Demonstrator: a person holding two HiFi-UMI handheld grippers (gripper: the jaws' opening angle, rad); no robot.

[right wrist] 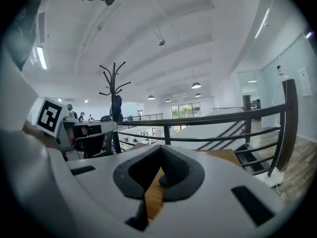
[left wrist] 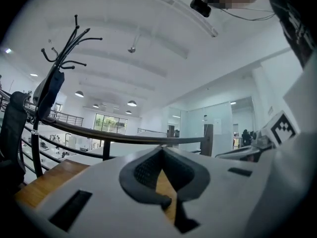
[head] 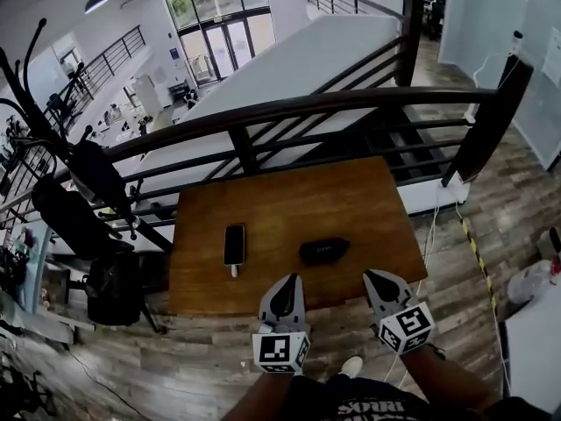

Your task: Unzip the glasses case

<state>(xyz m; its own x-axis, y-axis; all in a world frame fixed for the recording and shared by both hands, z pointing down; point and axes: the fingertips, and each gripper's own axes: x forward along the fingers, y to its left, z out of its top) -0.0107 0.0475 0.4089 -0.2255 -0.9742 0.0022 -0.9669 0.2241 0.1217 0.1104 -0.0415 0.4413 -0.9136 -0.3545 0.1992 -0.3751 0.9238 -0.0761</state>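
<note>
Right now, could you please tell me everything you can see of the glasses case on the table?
The glasses case is dark, oblong, with rounded ends, lying flat on the wooden table, right of the phone and apart from it. It looks closed; its zipper is too small to make out. Only the table touches it: the left tool and right tool, both shut, sit short of it by the table's near edge.
</note>
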